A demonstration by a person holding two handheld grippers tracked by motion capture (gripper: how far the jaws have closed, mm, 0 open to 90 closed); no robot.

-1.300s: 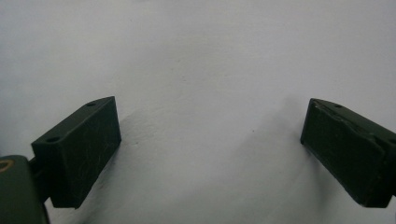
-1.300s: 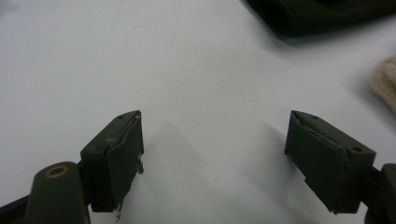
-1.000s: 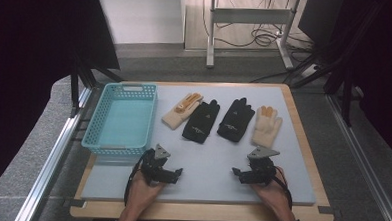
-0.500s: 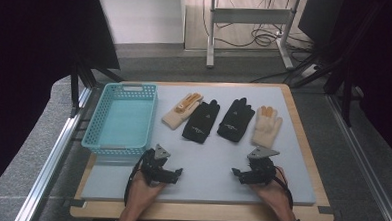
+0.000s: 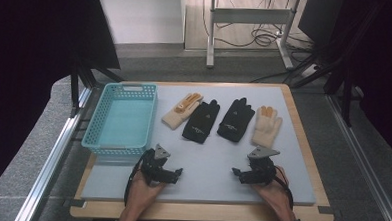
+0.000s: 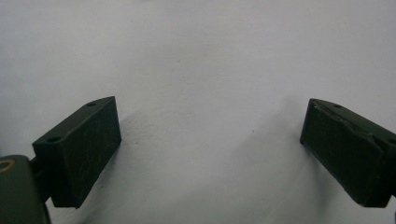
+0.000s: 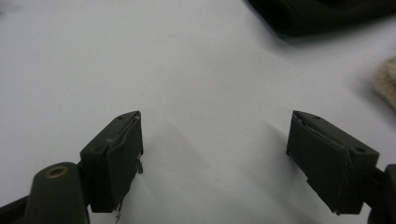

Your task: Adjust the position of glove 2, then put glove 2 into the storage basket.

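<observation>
Four gloves lie in a row at the back of the grey mat [image 5: 212,161]: a cream glove with orange fingertips [image 5: 182,110], two black gloves [image 5: 202,121] [image 5: 236,119], and a second cream glove [image 5: 267,125]. My left gripper [image 5: 177,174] rests low on the mat near the front left, open, its jaws wide apart over bare mat [image 6: 210,144]. My right gripper [image 5: 237,173] rests at the front right, also open [image 7: 215,149]. Beyond it lie a black glove's cuff [image 7: 327,14] and the edge of a cream glove [image 7: 387,81].
A light blue plastic basket [image 5: 119,118] stands at the mat's left, with nothing in it. The mat lies on a wooden board [image 5: 303,132] with metal rails along both sides. A table frame and cables stand on the floor behind.
</observation>
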